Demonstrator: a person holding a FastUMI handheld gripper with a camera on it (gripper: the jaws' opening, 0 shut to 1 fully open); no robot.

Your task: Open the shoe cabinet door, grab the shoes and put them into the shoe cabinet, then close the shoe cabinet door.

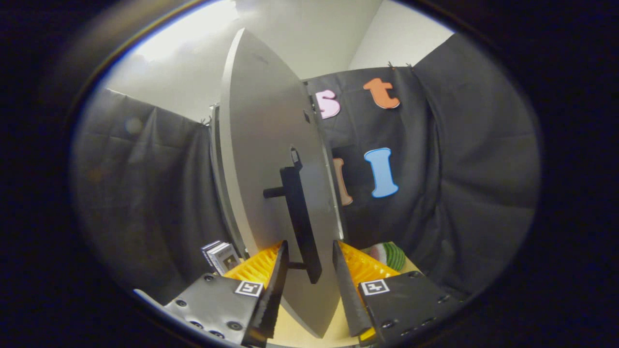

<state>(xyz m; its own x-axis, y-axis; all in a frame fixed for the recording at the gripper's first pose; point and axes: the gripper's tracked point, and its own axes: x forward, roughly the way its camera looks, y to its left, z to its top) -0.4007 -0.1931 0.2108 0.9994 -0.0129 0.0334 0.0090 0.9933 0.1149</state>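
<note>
- The hand-held gripper [309, 285] has its two fingers spread, one on each side of the shoe cabinet door [271, 159]; they flank the door and its handle with a gap on each side, so the grip reads as released, not clamped.
- The door stands swung out, edge-on, rising straight ahead between the fingers; its lower corner comes down between them.
- A dark bar handle [301, 222] on short posts sits on the door's face, its lower end just ahead of the fingertips, nearer the left finger.
- The cabinet body [216, 159] shows as a thin strip behind the door, beyond the left finger; its inside is hidden.
- A yellow ridged object [363, 267] lies just beyond the fingers, split by the door; what it is cannot be made out.
- A green striped item [392, 255] past the right finger is half hidden.
- Small boxes [222, 256] stand beyond the left finger.
- The pale surface [296, 333] shows under the fingers.
</note>
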